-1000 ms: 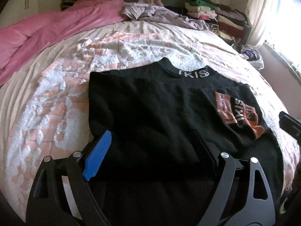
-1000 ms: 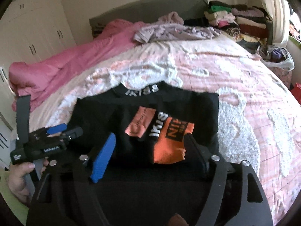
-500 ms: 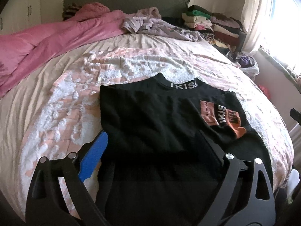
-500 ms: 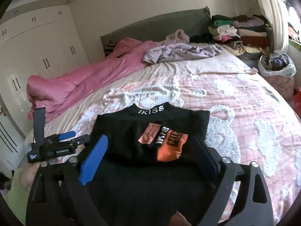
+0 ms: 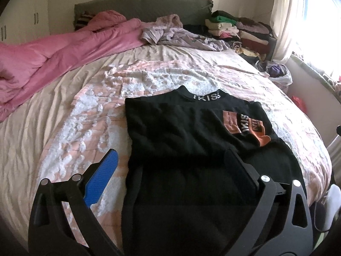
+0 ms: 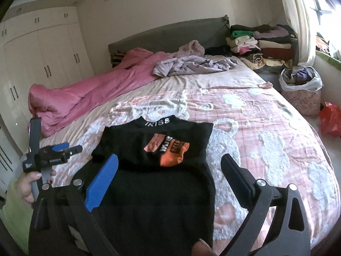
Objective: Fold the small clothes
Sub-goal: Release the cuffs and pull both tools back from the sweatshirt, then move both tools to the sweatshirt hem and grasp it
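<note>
The left gripper (image 5: 170,162) and right gripper (image 6: 170,166) both hang above the near edge of the bed (image 6: 277,132); their jaws have just been opening and now stand wide apart, pads touching nothing. Below them the black top (image 5: 181,132) lies flat by that edge, collar pointing away, an orange-printed sleeve (image 6: 170,149) folded across it; a pink duvet (image 5: 64,49) runs along the left edge; at the far right corner sits a stack of folded clothes (image 6: 262,47).

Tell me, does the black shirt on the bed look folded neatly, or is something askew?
Slightly askew: the black shirt has its orange print folded over, wrinkled and off-centre. Both grippers are open above it.
</note>
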Demonstrator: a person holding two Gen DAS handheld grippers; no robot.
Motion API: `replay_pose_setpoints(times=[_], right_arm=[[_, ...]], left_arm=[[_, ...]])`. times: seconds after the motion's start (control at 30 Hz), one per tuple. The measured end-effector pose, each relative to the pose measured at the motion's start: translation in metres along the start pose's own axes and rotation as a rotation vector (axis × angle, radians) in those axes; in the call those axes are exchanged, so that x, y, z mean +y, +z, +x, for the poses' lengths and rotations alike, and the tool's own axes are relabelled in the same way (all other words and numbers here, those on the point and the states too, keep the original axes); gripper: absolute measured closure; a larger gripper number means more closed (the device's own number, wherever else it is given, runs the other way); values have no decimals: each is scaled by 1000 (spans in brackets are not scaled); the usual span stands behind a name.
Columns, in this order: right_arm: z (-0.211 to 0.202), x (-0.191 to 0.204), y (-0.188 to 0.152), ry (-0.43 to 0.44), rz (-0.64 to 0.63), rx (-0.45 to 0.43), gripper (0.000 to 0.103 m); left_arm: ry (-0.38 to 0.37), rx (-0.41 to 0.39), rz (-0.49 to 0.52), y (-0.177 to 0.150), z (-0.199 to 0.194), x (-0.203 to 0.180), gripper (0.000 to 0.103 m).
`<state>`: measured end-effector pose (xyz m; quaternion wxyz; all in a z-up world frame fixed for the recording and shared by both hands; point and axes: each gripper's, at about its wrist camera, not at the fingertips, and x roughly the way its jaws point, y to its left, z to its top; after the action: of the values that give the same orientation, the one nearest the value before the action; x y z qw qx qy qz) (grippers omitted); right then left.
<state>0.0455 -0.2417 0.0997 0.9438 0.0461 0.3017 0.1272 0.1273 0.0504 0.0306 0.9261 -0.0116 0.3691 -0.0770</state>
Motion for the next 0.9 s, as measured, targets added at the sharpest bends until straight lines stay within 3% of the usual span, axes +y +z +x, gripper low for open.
replay_pose_setpoints(times=[0.37,0.67,0.9], right_arm=[[-2,11,-44,-18,-72,101,6],[14,14,-89,-13,-86,218,6],[22,13,-114,-36,-85,280,6]], left_arm=[[42,12,-6,-27,-22,16,10],[82,73,-36,-65,-32,42,10],[45,118,-70,-97,-35,55,10]])
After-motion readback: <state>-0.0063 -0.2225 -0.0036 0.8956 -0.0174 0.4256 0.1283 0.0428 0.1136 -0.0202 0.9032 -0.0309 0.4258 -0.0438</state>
